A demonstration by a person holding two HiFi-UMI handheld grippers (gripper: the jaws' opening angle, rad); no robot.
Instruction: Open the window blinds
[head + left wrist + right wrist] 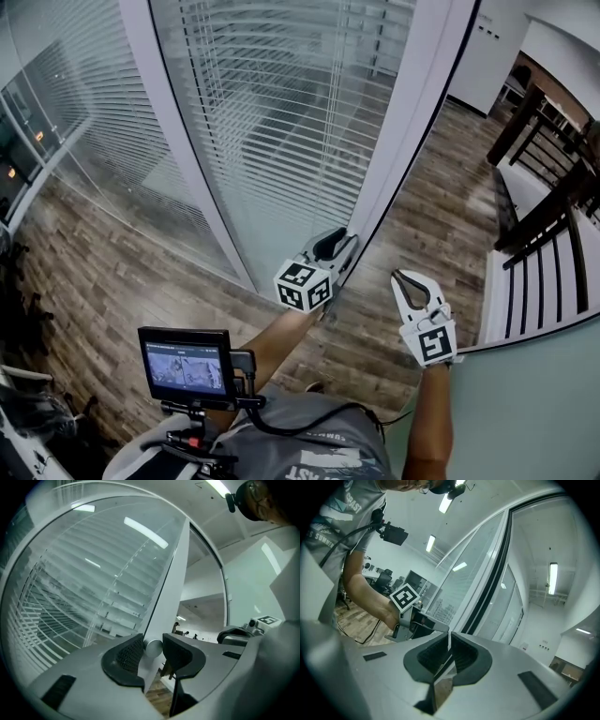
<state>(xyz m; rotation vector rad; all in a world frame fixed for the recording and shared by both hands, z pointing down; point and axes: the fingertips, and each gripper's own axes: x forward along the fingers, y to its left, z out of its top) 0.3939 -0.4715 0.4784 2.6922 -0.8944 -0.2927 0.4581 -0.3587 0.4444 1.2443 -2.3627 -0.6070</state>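
The window blinds (281,103) hang with white slats behind glass, beside a white upright frame (394,141). On that frame sits a small round silver knob (153,648). My left gripper (343,244) reaches up to the frame, and in the left gripper view its dark pads (129,654) press on the knob from both sides. The blinds' slats (79,602) fill the left of that view. My right gripper (399,277) hangs to the right, away from the frame, with its jaws together and nothing in them (449,638). The left gripper's marker cube (404,597) shows in the right gripper view.
A second glass pane with blinds (75,112) stands at the left. A wood plank floor (122,281) lies below. Dark wooden railings (544,216) and a pale low wall (534,394) stand at the right. A small monitor (185,364) sits on a rig at the person's chest.
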